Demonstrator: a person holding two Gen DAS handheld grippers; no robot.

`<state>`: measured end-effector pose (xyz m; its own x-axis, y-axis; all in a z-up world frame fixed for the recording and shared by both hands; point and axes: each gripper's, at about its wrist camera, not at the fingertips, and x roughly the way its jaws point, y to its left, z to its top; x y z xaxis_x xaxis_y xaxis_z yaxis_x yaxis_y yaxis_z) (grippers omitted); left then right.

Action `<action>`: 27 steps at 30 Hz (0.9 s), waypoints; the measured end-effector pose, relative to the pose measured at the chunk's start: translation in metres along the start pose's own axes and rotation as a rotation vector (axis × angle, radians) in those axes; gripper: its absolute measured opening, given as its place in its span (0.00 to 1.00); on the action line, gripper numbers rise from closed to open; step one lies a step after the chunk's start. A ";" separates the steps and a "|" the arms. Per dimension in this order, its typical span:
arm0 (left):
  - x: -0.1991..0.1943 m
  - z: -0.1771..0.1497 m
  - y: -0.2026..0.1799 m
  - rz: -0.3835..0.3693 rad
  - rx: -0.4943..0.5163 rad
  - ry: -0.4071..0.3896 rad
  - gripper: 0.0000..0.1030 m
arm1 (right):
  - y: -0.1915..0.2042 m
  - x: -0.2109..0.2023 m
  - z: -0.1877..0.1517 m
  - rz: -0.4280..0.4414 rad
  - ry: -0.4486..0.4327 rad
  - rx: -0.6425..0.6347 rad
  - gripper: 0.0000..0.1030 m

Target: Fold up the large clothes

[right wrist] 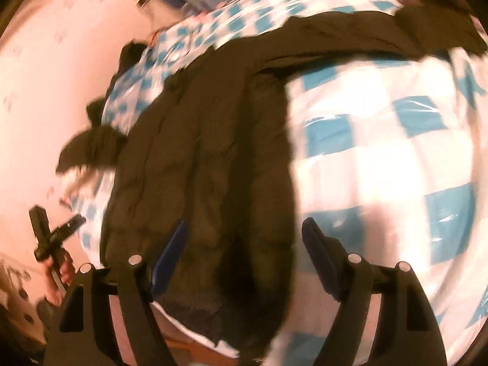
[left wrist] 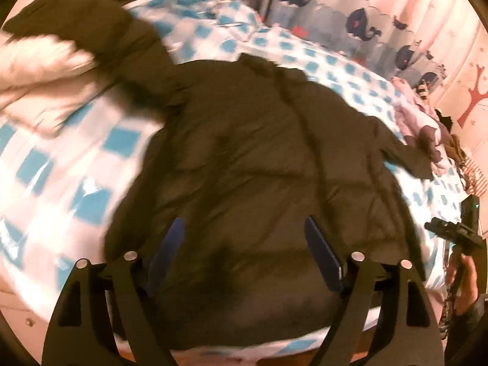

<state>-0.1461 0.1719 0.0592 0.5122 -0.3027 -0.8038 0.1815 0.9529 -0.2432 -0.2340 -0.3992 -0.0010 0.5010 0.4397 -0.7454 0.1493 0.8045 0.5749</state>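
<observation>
We see the dark jacket (left wrist: 244,152) spread on the checked bed (left wrist: 61,152). Left gripper (left wrist: 244,253) and right gripper (right wrist: 244,250) hover above, fingers apart, empty. No legible writing.

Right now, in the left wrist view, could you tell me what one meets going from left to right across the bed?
White padded garment → blue-and-white checked bedcover → dark puffer jacket → heap of pink and purple clothes → the other claw, held in a hand at the right edge.
</observation>
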 end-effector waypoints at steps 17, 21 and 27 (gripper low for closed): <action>0.133 0.066 -0.197 -0.164 0.118 -0.112 0.79 | -0.242 -0.122 0.113 0.175 -0.494 0.586 0.74; 0.162 0.077 -0.215 -0.208 0.089 -0.135 0.79 | -0.272 -0.101 0.136 0.155 -0.483 0.638 0.74; 0.183 0.074 -0.223 -0.211 0.111 -0.177 0.80 | -0.296 -0.085 0.168 0.094 -0.478 0.650 0.74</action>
<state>-0.0302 -0.0979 0.0065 0.5904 -0.5023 -0.6318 0.3853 0.8632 -0.3262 -0.1779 -0.7419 -0.0510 0.8244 0.1573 -0.5437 0.4798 0.3155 0.8187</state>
